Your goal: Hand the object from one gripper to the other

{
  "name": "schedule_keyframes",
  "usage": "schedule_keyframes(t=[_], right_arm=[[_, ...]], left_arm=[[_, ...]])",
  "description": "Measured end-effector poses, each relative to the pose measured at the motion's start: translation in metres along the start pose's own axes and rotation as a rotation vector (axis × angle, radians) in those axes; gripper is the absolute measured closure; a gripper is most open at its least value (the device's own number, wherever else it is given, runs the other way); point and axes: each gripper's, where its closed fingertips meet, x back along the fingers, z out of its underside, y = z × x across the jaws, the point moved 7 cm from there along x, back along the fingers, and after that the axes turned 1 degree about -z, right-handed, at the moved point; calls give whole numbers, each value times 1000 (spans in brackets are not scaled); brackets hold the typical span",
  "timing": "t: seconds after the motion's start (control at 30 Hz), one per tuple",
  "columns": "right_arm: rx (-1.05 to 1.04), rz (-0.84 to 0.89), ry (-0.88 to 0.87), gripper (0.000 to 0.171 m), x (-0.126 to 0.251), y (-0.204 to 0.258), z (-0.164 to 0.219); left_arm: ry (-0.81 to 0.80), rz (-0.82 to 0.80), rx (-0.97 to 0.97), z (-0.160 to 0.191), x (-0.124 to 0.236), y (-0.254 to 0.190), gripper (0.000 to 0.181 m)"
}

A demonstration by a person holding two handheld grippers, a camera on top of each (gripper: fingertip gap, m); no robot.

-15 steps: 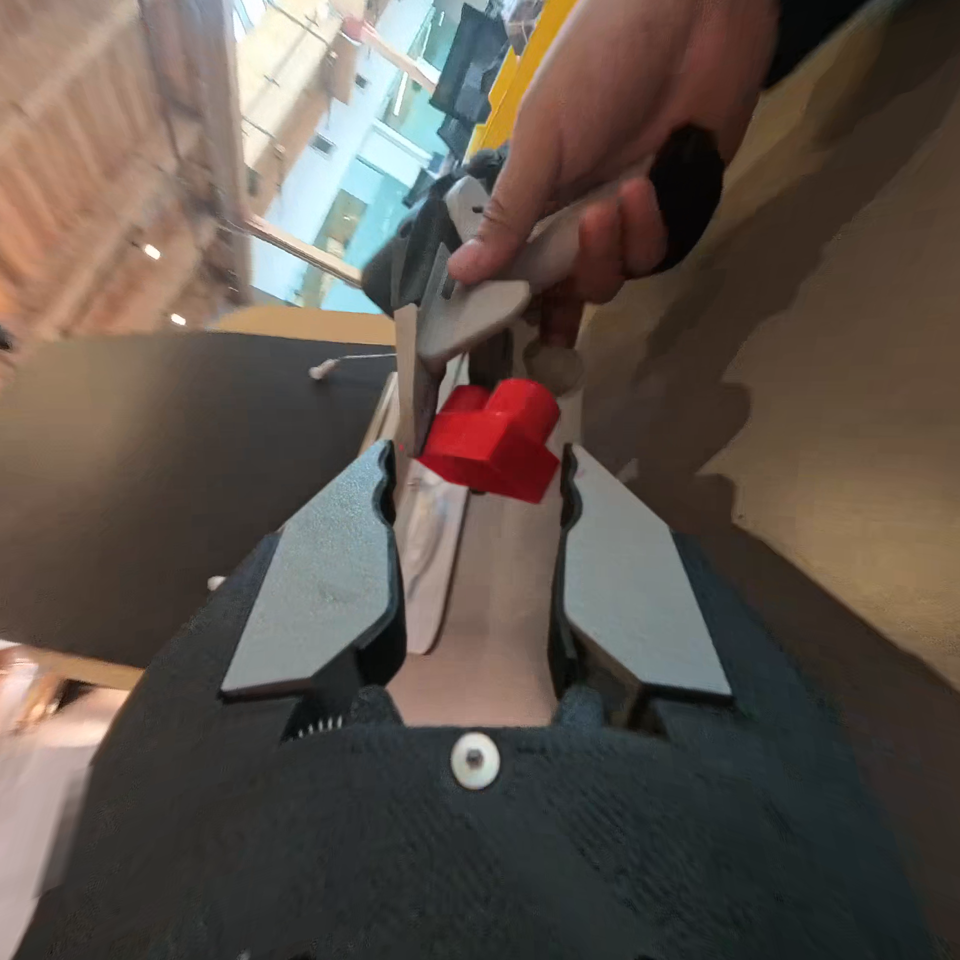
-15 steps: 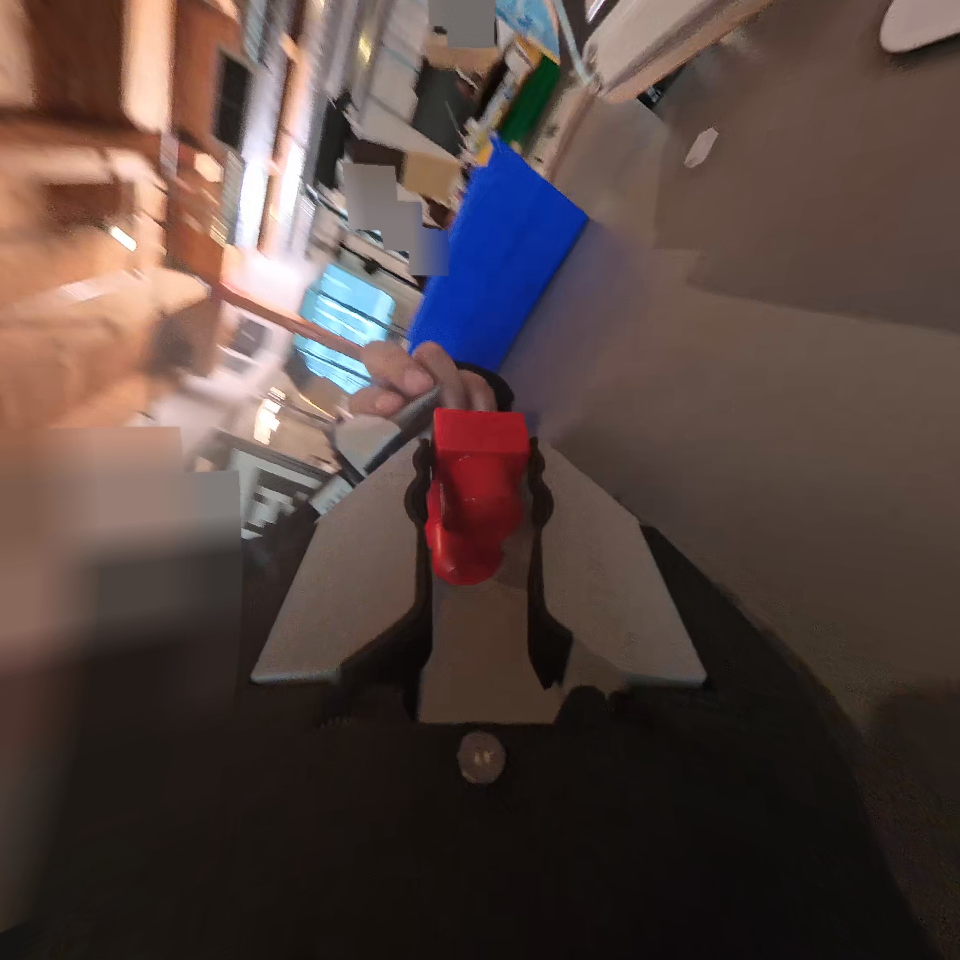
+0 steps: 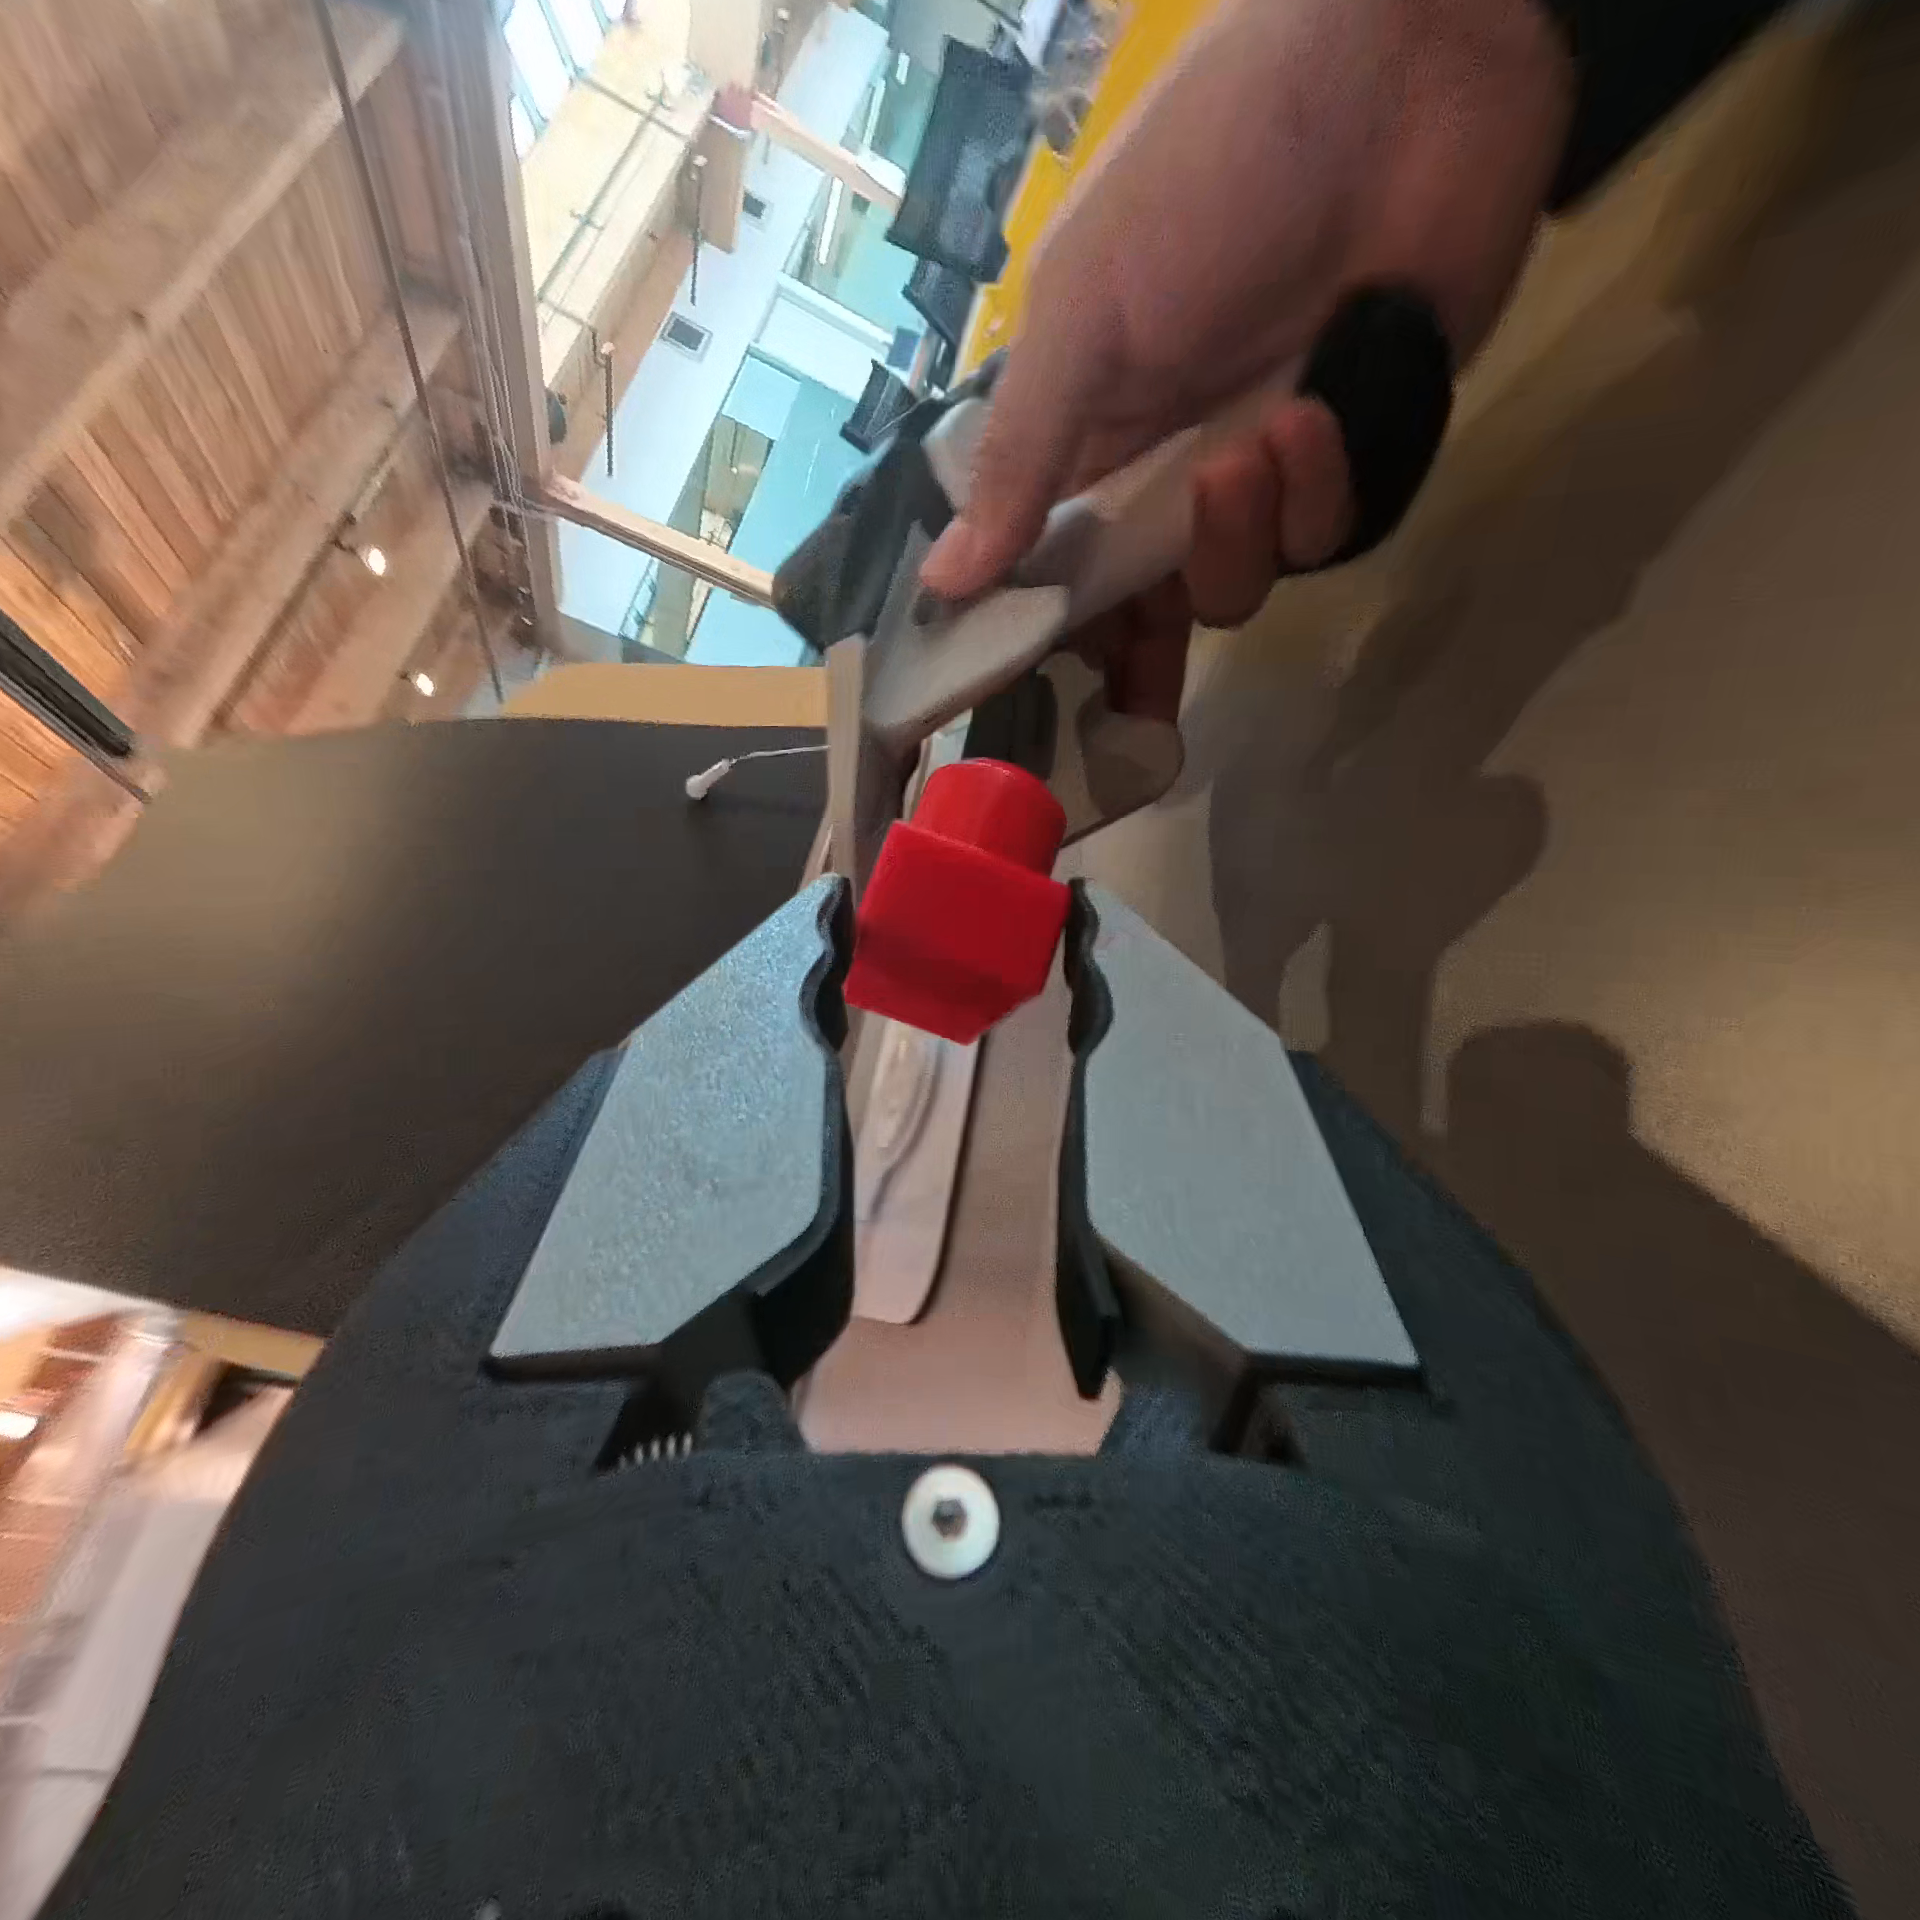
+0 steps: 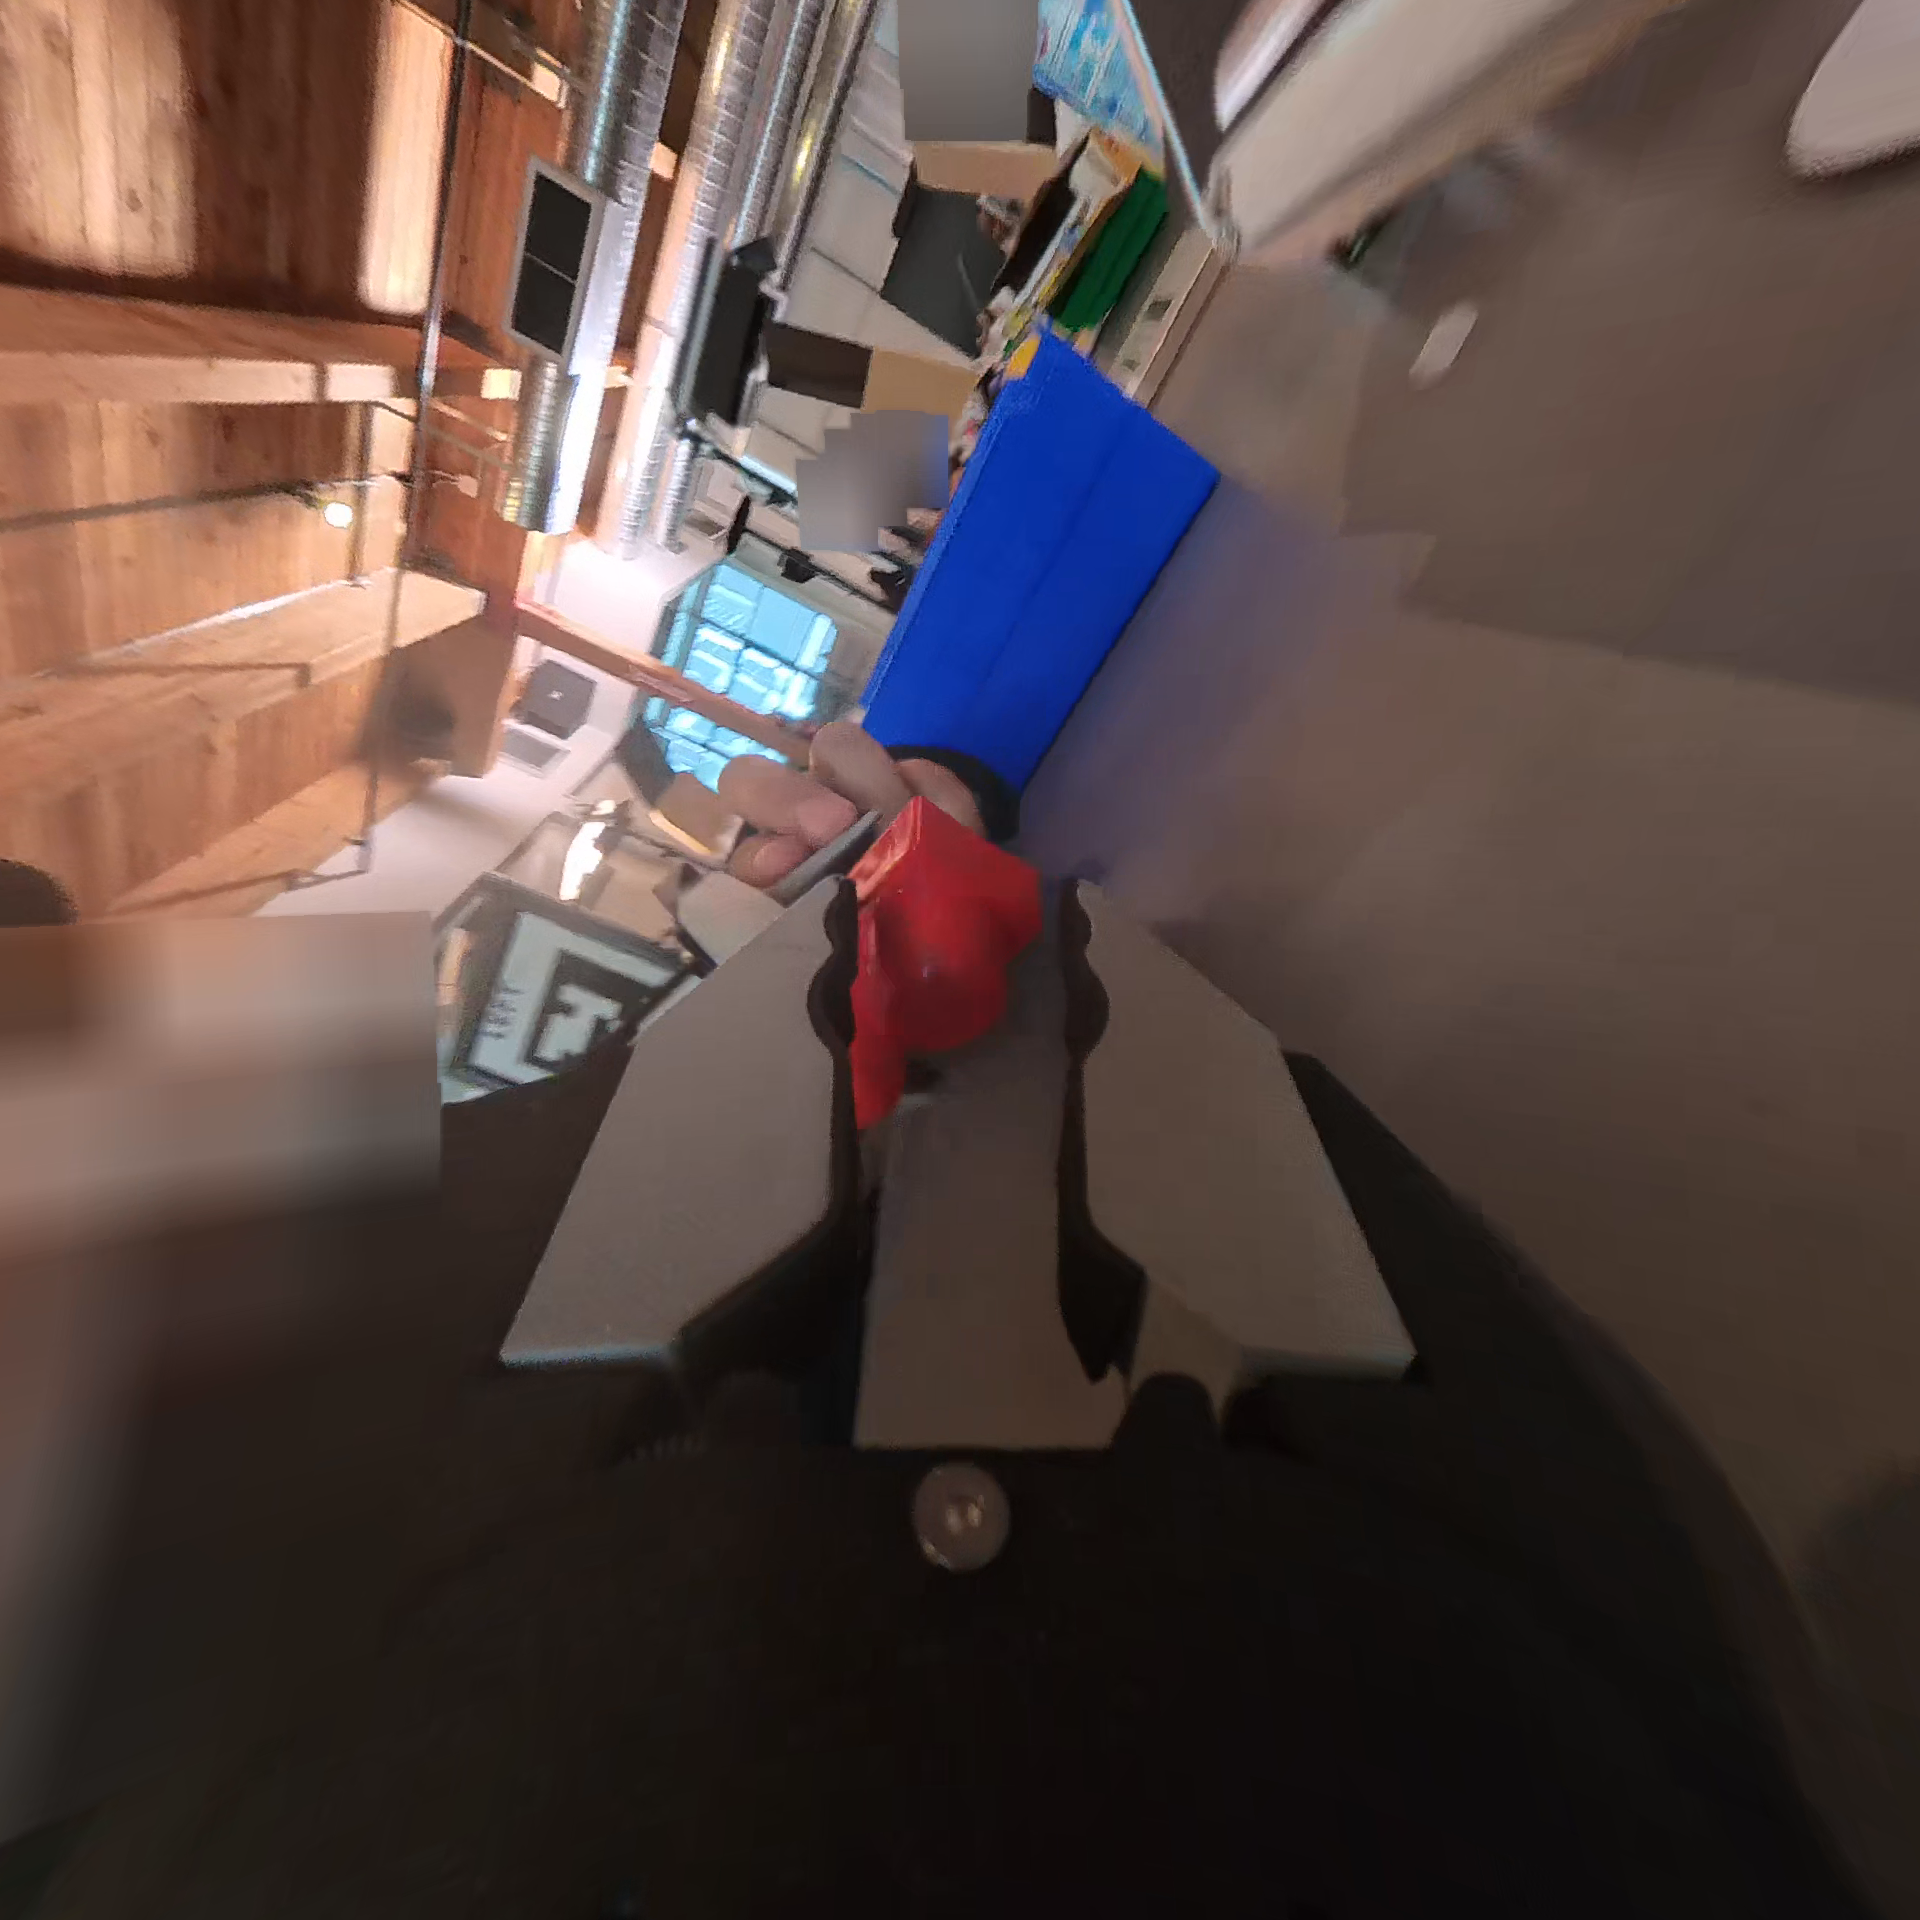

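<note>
The red object [image 3: 956, 925], a square block with a round stub, is in the air between both grippers. In the left wrist view my left gripper [image 3: 956, 914] is shut on its square part, both fingertips touching its sides. My right gripper [image 3: 982, 810] faces it from beyond, held by a hand [image 3: 1195, 312], with its jaws around the round stub. In the right wrist view the red object [image 4: 935, 956] sits tilted between my right gripper's [image 4: 951, 925] fingertips. The hand on the left gripper [image 4: 800, 821] shows just behind it. This view is blurred.
A black table top [image 3: 312, 987] lies to the left, with a small white plug on a cord [image 3: 698, 787] on it. A blue box [image 4: 1039, 582] stands behind the grippers. The tan surface [image 3: 1662, 727] to the right carries shadows.
My left gripper's jaws have closed from open onto the red object's square part. The object has turned and now lines up with the left fingers. The right jaws stand as wide as before.
</note>
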Motion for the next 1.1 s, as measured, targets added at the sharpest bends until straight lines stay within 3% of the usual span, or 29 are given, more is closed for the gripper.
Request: schedule_keyframes(t=[0.17,0.37,0.6,0.7,0.83,0.93,1.1], right_arm=[[281,146,-80,124,20,16,-16],[629,192,36,101,6,44,-6],[926,297,205,105,-20,53,20],[978,372,207,112,-28,49,23],[1005,486,272,139,-37,39,28],[977,560,274,140,-36,33,24],[819,491,129,141,-18,35,7]], left_arm=[[-55,33,361,15,3,21,142],[-198,169,732,21,7,32,142],[-394,351,1215,32,12,50,143],[-365,404,1227,35,9,44,143],[-307,423,1200,36,3,34,143],[-244,364,1195,44,0,32,142],[-249,207,1200,55,4,42,147]])
